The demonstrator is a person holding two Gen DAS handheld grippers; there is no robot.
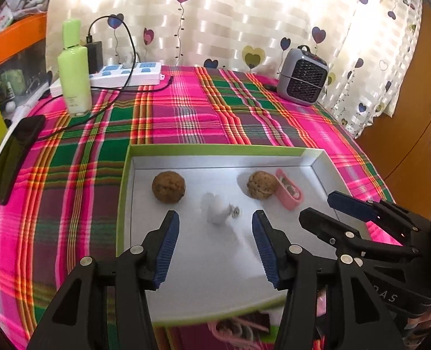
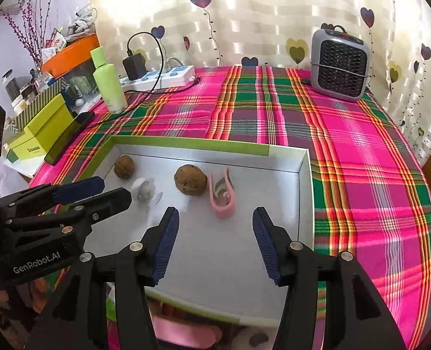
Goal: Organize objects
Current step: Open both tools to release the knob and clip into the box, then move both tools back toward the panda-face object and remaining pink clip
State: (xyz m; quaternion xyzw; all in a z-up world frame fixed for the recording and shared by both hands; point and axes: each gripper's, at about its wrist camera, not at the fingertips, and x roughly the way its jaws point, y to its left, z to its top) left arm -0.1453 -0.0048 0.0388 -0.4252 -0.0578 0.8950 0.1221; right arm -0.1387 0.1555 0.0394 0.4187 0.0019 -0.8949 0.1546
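Left wrist view: I see my left gripper (image 1: 215,218) spread wide, empty, over the smooth white tray (image 1: 317,163); two rough brown balls (image 1: 168,186) sit mid-frame. Right gripper (image 2: 215,215) is likewise wide and empty.

Plaid-covered table (image 1: 186,122), tray (image 1: 215,149), bottle (image 1: 75,73), heater (image 1: 301,77)

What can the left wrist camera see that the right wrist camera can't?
Only the left wrist view shows the right tongs from the side and a bit of wooden cupboard at the right edge.

Only the right wrist view shows the left tongs from the side, twigs with small purple buds and a lime box beside the table.

Both show the white tray, two brown balls, a pink clip, a small white thing, the green bottle, the power strip and the grey heater.
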